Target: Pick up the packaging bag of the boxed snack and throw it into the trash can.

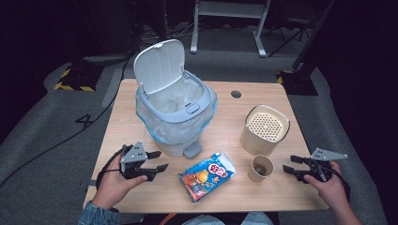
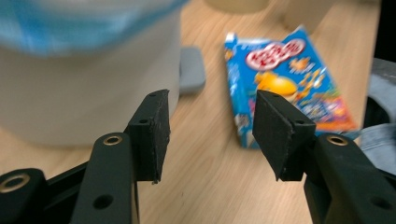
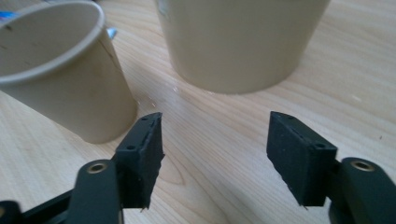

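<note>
Light wooden table carries everything, with dark floor around it. Nearest the person, the left gripper sits near the front left edge with jaws spread and empty, aimed at the blue snack packet lying flat at front centre. The right gripper, jaws likewise parted and holding nothing, rests just beside the small paper cup. Behind that stands the beige perforated-top container. Farther left, the lined pedal bin stands with its lid raised.

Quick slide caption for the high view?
Open grippers, left and right, flank a snack packet and paper cup before an open-lidded bin.
</note>
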Demonstrator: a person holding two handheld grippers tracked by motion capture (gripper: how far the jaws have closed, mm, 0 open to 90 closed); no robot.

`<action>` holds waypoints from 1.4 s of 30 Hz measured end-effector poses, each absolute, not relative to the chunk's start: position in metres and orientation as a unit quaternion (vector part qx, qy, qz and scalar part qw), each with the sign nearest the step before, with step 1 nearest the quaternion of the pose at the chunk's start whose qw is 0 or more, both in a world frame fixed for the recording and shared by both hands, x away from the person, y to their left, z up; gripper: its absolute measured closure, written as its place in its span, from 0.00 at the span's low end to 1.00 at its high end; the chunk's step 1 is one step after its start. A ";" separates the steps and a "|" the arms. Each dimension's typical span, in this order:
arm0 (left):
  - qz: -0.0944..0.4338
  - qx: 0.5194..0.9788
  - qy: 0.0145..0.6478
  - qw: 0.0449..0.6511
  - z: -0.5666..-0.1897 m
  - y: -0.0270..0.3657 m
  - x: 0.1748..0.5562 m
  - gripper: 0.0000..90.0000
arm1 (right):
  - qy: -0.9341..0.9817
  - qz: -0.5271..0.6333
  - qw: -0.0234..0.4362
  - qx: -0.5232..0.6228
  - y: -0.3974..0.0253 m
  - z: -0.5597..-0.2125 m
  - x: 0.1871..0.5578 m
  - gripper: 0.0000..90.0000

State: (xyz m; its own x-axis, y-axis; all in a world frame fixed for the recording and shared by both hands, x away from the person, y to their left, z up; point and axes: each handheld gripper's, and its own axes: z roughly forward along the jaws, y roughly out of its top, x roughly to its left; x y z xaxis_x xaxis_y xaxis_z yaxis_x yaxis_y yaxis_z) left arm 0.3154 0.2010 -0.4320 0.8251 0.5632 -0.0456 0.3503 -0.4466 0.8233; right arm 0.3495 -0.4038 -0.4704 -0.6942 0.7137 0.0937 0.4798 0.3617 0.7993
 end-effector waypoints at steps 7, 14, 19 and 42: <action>0.099 0.850 0.301 0.420 -0.477 0.204 0.321 0.54 | 0.817 0.432 0.145 0.352 -0.402 -0.444 0.345 0.43; 0.106 0.864 0.314 0.379 -0.502 0.203 0.326 0.55 | 0.818 0.443 0.148 0.334 -0.394 -0.419 0.342 0.44; 0.120 0.869 0.301 0.373 -0.503 0.201 0.326 0.54 | 0.822 0.453 0.144 0.313 -0.382 -0.402 0.341 0.44; 0.117 0.871 0.297 0.373 -0.503 0.205 0.325 0.51 | 0.857 0.466 0.084 0.204 -0.263 -0.382 0.333 0.44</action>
State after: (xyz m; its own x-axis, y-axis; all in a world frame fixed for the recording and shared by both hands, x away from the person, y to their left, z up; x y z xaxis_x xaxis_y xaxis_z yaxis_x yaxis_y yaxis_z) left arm 0.3249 0.2047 -0.5034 0.7962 0.6048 -0.0169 0.4297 -0.5455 0.7195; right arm 0.3327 -0.2630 -0.3824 -0.9027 0.4279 0.0460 0.2713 0.4828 0.8326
